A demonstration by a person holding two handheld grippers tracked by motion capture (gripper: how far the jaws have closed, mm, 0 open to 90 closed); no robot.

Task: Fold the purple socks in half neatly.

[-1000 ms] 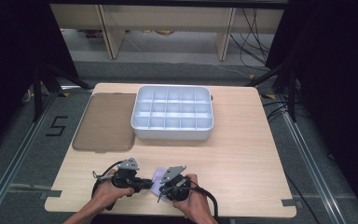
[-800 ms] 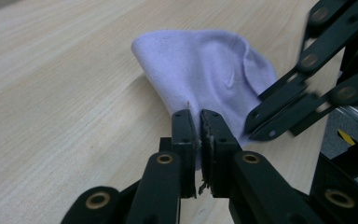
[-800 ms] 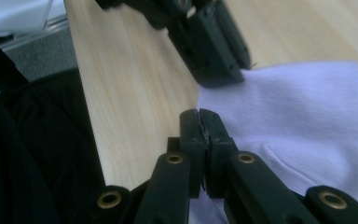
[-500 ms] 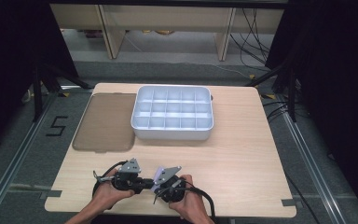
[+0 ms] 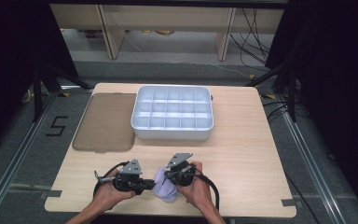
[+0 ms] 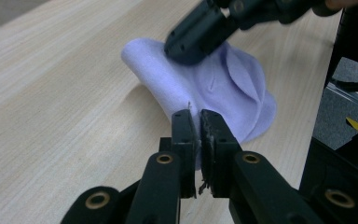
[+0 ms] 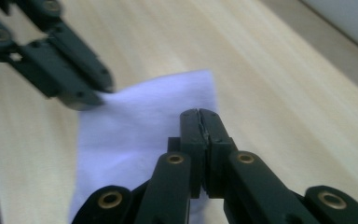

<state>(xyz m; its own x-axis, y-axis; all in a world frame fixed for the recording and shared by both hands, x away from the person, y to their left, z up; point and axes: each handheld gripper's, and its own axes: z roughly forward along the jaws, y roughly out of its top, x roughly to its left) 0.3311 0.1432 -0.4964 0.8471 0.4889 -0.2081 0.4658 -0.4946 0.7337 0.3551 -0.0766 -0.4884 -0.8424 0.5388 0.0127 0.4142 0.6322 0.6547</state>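
Lilac cloth (image 5: 164, 189): we find left gripper (image 6: 195, 126) and right gripper (image 7: 200, 122) each clenched on an edge, apparently for folding on the tabletop (image 5: 242, 154).

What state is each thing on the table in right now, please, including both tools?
Lavender cloth: bunched up, pinched by both tools at the table's near edge.
Left tool: shut on the cloth.
Right tool: shut on the cloth.
White compartment tray: upright, uncovered; compartments look empty.
Brown lid: lying flat to the left of the tray, not on it.
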